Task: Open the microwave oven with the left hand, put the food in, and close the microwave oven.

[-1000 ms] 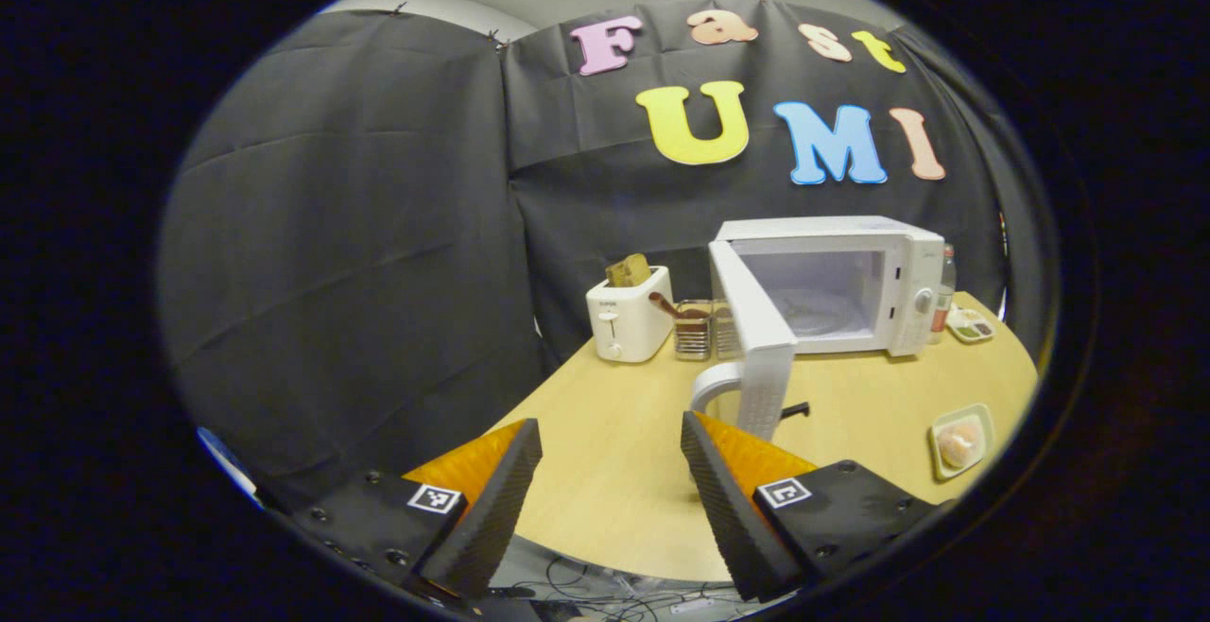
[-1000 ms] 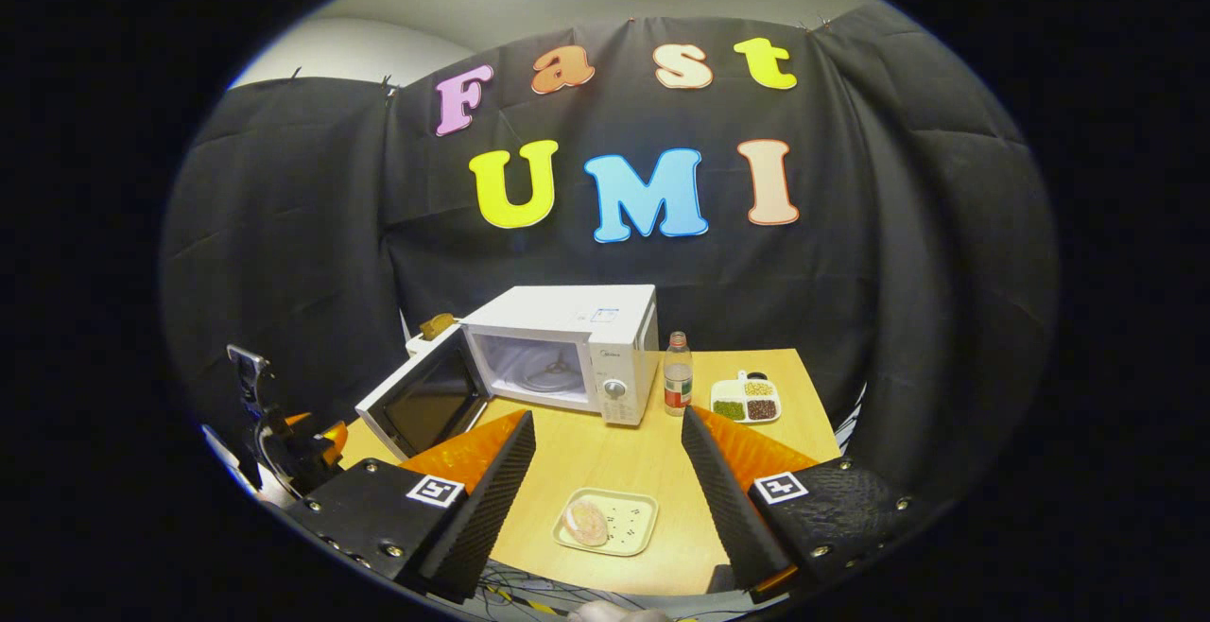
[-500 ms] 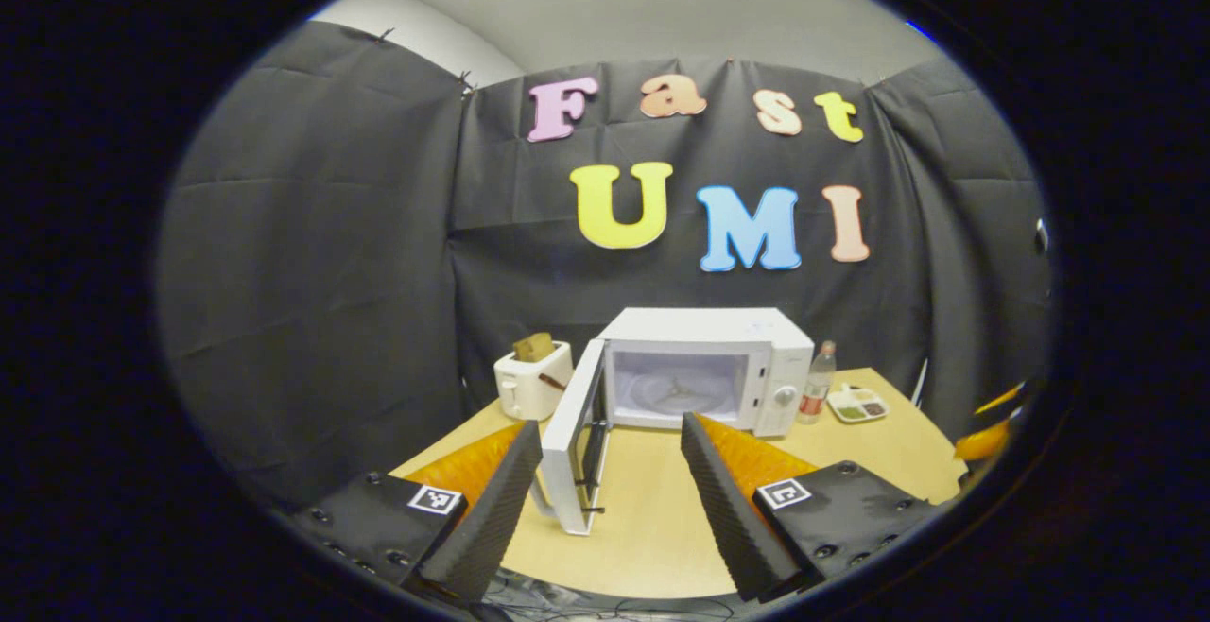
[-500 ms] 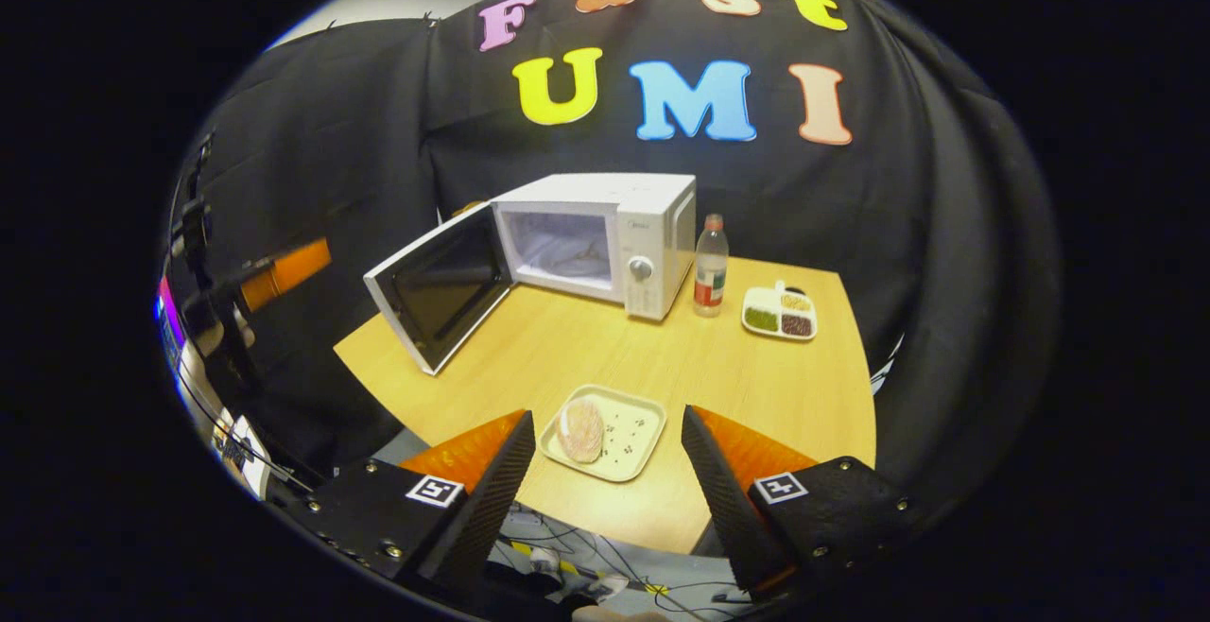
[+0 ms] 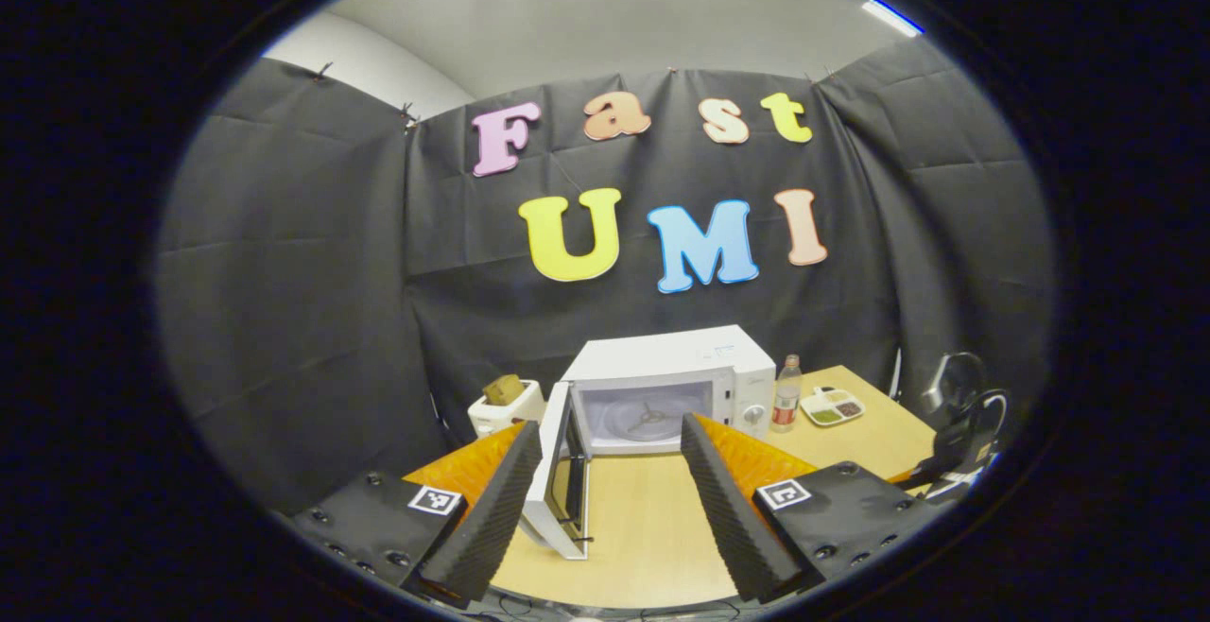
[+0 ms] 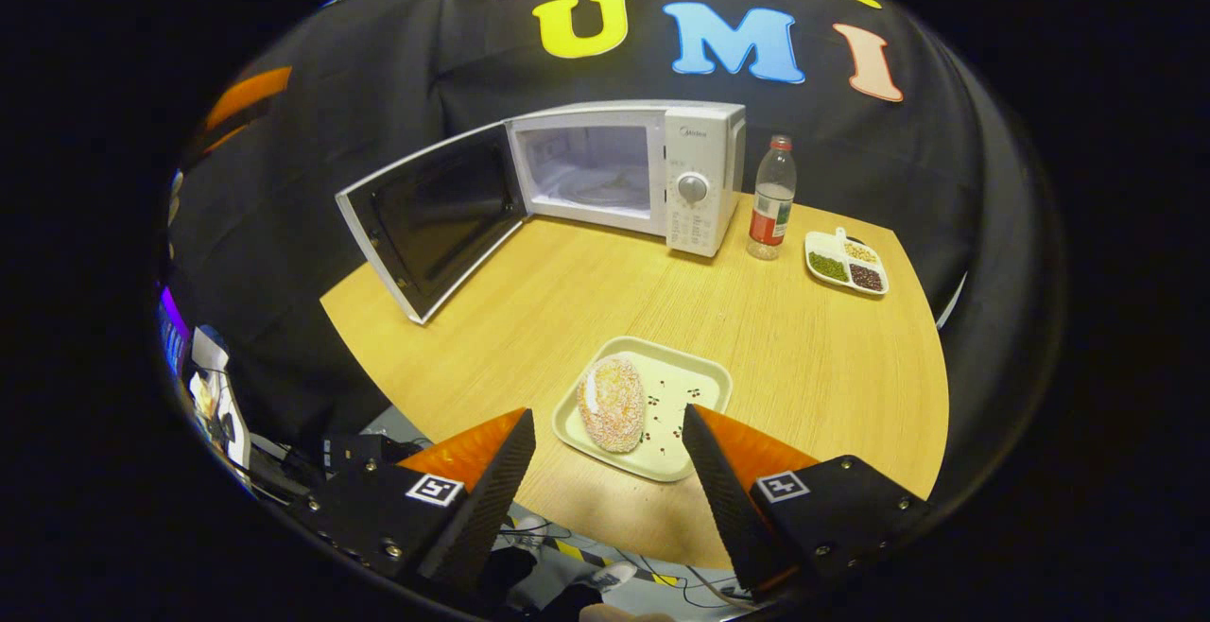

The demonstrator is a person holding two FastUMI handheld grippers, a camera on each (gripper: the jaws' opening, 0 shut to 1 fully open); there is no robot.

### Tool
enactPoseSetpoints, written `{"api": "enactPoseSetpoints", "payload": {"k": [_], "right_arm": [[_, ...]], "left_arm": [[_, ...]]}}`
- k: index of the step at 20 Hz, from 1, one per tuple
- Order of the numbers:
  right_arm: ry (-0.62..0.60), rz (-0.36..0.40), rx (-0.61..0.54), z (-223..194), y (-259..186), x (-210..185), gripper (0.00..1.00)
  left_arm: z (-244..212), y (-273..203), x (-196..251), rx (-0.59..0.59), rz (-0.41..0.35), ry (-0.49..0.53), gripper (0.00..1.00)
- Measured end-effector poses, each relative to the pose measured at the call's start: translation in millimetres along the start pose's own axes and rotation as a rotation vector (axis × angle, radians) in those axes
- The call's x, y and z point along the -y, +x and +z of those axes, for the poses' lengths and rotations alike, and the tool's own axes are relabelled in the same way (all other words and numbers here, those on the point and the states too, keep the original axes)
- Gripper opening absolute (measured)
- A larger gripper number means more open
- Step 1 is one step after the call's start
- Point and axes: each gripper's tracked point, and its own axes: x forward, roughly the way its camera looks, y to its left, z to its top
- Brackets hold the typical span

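Right gripper (image 6: 610, 452) spread wide and holding nothing, poised just above the near edge of the pale rectangular plastic tray (image 6: 695, 381). Between its fingers, on the tray's left half: round pinkish speckled bun (image 6: 613, 402), slightly oval, long axis running from the near edge toward the far side of the table, lying flat. Tray resting near the front edge of the light wooden round table (image 6: 803, 357), well apart from the white box-shaped microwave oven (image 6: 700, 164) at the back. White microwave door with dark window (image 6: 430, 215) swung fully out to the left, cavity facing forward. Best approach, probably: lower straight down, straddle the bun across its short width, close gently to avoid squashing. Left gripper (image 5: 610, 490) also spread, empty, held back from the door.
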Motion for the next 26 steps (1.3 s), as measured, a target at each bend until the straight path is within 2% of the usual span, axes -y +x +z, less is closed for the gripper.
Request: {"api": "enactPoseSetpoints", "payload": {"k": [8, 13, 14, 15, 17, 19, 20, 21, 22, 23, 24, 26], "right_arm": [[0.008, -0.027, -0.168, -33, 86, 1, 0.97], [0.025, -0.033, -0.227, -40, 111, 2, 0.96], [0.031, -0.032, -0.236, -41, 114, 1, 0.96], [0.034, -0.033, -0.231, -38, 117, 2, 0.96], [0.042, -0.024, -0.238, -36, 120, 2, 0.96], [0.063, -0.01, -0.248, -34, 122, 1, 0.89], [0.064, -0.003, -0.253, -33, 122, 1, 0.77], [0.064, -0.001, -0.259, -34, 122, 2, 0.77], [0.062, 0.004, -0.277, -35, 119, 2, 0.7], [0.065, 0.004, -0.276, -33, 118, 3, 0.7], [0.062, 0.022, -0.273, -31, 116, 1, 0.61], [0.061, 0.028, -0.258, -26, 109, 1, 0.58]], "left_arm": [[-9, 26, -7, -0.018, -0.042, -0.039, 0.94], [-23, 41, -19, -0.043, -0.045, -0.028, 0.95], [-25, 44, -19, -0.048, -0.047, -0.022, 1.0], [-29, 48, -21, -0.055, -0.049, -0.019, 0.95], [-34, 53, -20, -0.066, -0.052, -0.021, 0.95], [-34, 55, -21, -0.062, -0.053, -0.025, 0.98], [-32, 57, -20, -0.061, -0.058, -0.027, 1.0], [-32, 59, -18, -0.06, -0.06, -0.025, 0.98], [-32, 59, -17, -0.062, -0.062, -0.021, 0.98], [-32, 59, -16, -0.058, -0.065, -0.017, 0.99], [-29, 60, -16, -0.056, -0.065, -0.014, 1.0], [-30, 61, -15, -0.055, -0.071, -0.018, 1.0]]}}
